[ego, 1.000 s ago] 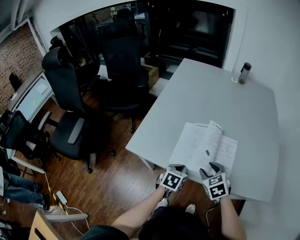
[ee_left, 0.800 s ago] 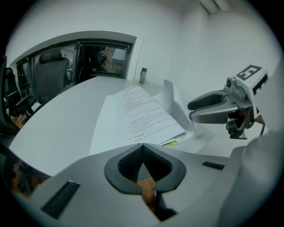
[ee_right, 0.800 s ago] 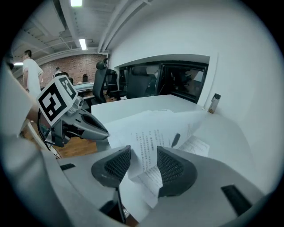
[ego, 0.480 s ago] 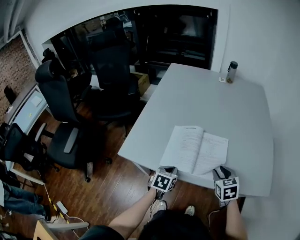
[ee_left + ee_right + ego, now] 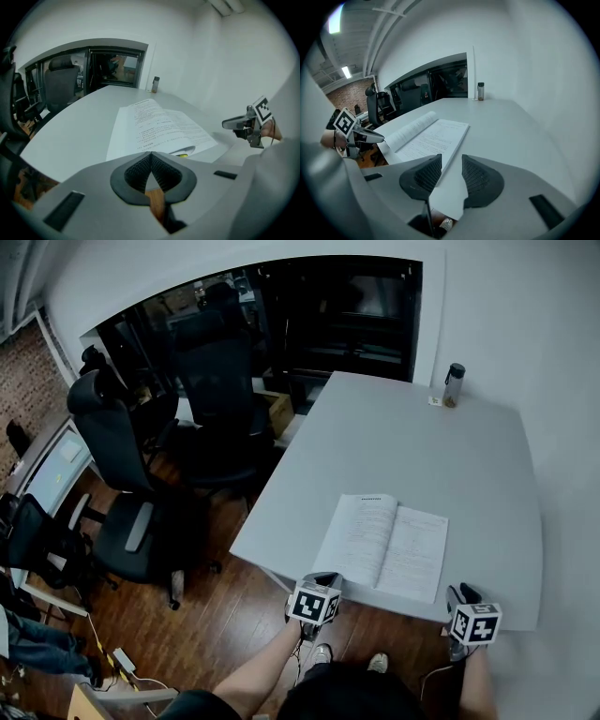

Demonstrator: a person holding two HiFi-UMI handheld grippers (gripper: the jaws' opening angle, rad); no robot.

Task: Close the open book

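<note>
Right gripper [image 5: 461, 596], head view: now off the near right corner of the bench [image 5: 403, 446], near the book's right page but clear of it. A second ago it was in over the book [image 5: 384, 547], with a leaf standing up from the spine. That leaf is down now. The book lies open and flat near the front edge of the bench, both pages face up. Left gripper [image 5: 324, 579] hangs at the front edge just short of the left page, much where it was. Bottle [image 5: 454, 385] at the far edge, well apart. Left gripper view: jaws pressed together at the tips, nothing between them. The book is spread just beyond, and the right gripper is off to the side, not touching paper. Right gripper view: jaws partly spread, having just been closing, only bare bench showing through the gap, nothing pinched. Judgement: the raised leaf was let go and settled flat, so a single page moved, not a whole half, and the book is no nearer closed. The next move likely needs a gripper at one outer edge, under the full stack of that side, to fold it over onto the other.
</note>
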